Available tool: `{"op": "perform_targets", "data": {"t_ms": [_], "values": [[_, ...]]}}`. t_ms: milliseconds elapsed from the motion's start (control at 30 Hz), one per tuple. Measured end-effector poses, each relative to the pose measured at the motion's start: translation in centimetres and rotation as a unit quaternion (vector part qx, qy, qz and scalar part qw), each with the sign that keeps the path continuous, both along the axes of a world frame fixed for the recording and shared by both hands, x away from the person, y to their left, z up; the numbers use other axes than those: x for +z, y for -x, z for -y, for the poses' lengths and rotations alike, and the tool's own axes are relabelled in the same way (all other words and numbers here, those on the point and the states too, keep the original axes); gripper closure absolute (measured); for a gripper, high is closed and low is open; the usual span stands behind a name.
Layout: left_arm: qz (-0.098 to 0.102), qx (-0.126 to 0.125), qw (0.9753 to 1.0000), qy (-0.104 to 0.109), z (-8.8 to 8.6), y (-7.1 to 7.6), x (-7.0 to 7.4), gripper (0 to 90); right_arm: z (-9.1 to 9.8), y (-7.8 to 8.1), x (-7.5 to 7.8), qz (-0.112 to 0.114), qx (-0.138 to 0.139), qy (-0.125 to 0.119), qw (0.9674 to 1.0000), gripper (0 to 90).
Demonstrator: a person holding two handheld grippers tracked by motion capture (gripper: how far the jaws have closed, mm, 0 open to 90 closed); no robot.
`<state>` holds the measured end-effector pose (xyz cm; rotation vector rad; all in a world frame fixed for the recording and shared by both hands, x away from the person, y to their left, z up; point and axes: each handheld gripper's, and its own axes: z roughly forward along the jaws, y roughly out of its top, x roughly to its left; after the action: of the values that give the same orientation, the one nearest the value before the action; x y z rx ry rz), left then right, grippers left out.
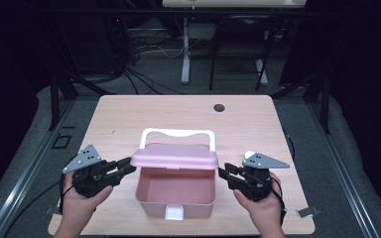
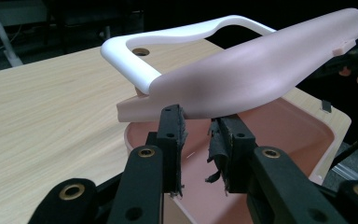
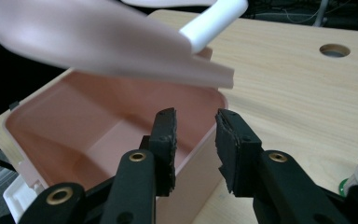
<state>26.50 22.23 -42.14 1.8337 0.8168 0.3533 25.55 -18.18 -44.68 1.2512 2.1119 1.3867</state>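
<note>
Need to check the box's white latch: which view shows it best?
The high view: the latch shows whole on the box's near wall. The right gripper view catches just a corner of it; the left gripper view looks at the lid and handle.

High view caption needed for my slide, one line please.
Two hand-held grippers, left gripper and right gripper, flank an open pink box with raised lid on a wooden table.

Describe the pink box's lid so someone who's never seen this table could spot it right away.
On the wooden table, near its front edge, stands an open pink box. Its lid stands raised above the box's back edge, pink like the box, and it alone carries a white loop handle.
</note>
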Motion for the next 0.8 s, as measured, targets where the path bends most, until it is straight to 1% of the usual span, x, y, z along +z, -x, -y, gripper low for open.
{"op": "perform_targets", "data": {"t_ms": [33,67,133,233,267,433,467,533,567,600,767,800], "values": [[-0.001,0.002,1.0000,0.002,0.0,0.0,0.0,73.1,0.0,0.0,0.0,0.000,0.000,0.000,1.0000,67.8],[-0.003,0.002,1.0000,0.006,0.0,-0.1,0.0,73.1,-0.3,0.0,-0.4,-0.007,0.002,0.004,1.0000,67.0],[-0.003,0.002,1.0000,0.007,0.0,-0.2,0.0,73.0,-0.5,0.0,-0.7,-0.009,0.004,0.008,0.9999,66.5],[-0.002,0.001,1.0000,0.005,0.0,-0.3,0.1,72.8,-1.1,0.1,-1.2,-0.016,0.009,0.015,0.9997,64.9],[-0.003,0.001,1.0000,0.004,0.0,-0.3,0.1,72.7,-1.5,0.1,-1.6,-0.019,0.012,0.023,0.9995,63.6],[-0.003,0.001,1.0000,0.004,0.0,-0.4,0.1,72.7,-2.0,-0.1,-2.2,-0.025,0.011,0.026,0.9993,61.4],[-0.002,0.002,1.0000,0.008,0.0,-0.4,0.1,72.7,-2.1,-0.1,-2.4,-0.028,0.008,0.033,0.9990,59.6],[-0.002,0.002,1.0000,0.008,0.0,-0.4,0.1,72.7,-2.2,-0.2,-2.5,-0.029,0.007,0.037,0.9989,59.0],[-0.002,0.002,1.0000,0.007,0.0,-0.5,0.1,72.8,-2.2,-0.2,-2.7,-0.031,0.005,0.038,0.9988,58.5],[-0.003,0.002,1.0000,0.008,0.0,-0.5,0.1,72.8,-2.3,-0.3,-3.0,-0.037,0.006,0.034,0.9987,58.1],[-0.003,0.003,1.0000,0.008,0.1,-0.5,0.1,72.8,-2.5,-0.6,-3.6,-0.046,0.007,0.037,0.9982,58.4],[-0.003,0.002,1.0000,0.007,0.1,-0.6,0.1,72.8,-2.7,-0.6,-3.7,-0.050,0.008,0.041,0.9979,58.4]]}}
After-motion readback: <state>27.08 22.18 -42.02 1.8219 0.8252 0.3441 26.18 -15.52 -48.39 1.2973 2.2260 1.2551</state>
